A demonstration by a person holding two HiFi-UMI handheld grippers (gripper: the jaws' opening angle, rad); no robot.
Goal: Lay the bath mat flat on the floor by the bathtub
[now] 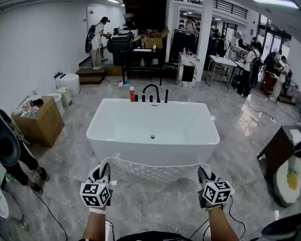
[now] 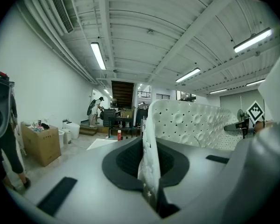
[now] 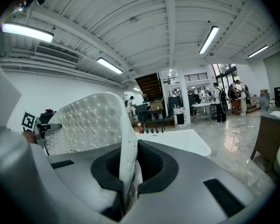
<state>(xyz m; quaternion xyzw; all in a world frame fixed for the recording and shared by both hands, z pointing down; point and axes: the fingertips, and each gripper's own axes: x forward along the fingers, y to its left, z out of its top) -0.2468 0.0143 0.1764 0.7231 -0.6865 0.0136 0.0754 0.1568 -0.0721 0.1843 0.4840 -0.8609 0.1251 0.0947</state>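
The left gripper (image 1: 104,169) and the right gripper (image 1: 205,173) each pinch one upper corner of the white, dimpled bath mat (image 1: 155,170), with the jaws pressed together on its edge. The mat spans the gap between them in the air, just ahead of the jaws. Beyond it is the near wall of the bathtub (image 1: 153,152), and beneath it the floor (image 1: 155,210). The step in hand looks like lowering the mat. Done well, both grippers would sink together at the same height with the mat taut. Its lower edge would meet the floor beside the tub first, and the grippers would then draw back so it spreads flat before they release.
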